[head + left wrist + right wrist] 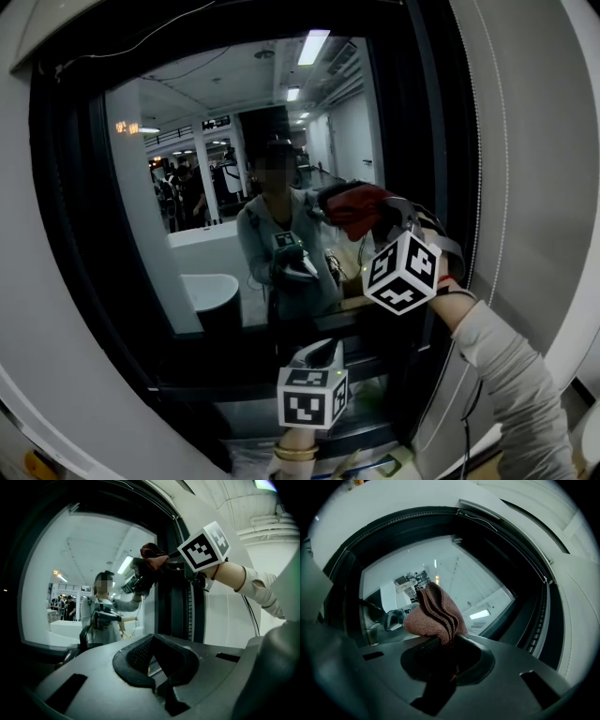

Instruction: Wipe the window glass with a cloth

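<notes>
Currently right claw (pixel 443 641) clamps the one brown cloth (pixel 433 613) by the window glass (pixel 459 576); left claw (pixel 153 649) closed, empty.

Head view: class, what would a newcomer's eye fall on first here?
The reddish-brown folded cloth, clamped in the right gripper, is raised at the right side of the dark-framed window glass. The glass mirrors the person, while the left gripper hangs low at centre, holding nothing.

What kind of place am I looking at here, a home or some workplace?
Probably a big indoor workplace, perhaps a lab or office hall: the window glass mirrors ceiling strip lights, white pillars and people at the back.
</notes>
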### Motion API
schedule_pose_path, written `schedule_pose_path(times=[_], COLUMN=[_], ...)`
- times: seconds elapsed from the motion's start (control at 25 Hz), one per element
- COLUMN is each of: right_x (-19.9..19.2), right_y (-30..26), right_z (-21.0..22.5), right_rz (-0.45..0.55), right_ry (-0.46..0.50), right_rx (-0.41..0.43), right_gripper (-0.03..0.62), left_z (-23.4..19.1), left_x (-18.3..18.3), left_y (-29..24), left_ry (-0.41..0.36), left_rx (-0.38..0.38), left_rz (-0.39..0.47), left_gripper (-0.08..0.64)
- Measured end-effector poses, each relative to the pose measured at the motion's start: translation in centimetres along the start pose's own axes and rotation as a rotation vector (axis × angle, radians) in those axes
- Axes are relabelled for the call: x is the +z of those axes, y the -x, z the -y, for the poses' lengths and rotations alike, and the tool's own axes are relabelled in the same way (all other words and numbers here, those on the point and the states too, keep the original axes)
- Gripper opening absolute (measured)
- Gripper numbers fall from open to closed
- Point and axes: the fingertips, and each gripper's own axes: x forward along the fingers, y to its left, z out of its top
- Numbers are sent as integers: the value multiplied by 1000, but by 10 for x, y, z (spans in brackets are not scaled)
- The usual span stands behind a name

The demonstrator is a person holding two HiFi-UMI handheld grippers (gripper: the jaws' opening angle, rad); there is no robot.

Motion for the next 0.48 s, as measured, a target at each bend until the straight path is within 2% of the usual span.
schedule_pose_path(times=[0.48], right_x=[-49], right_y=[19], right_z=[-99], right_rz=[-76], right_ry=[-29], right_rx=[141], right_gripper=[57], left_z=[1], left_x=[-23], left_y=[6], left_ry=[20], left_rx=[0], left_rz=[-12], left_gripper=[3])
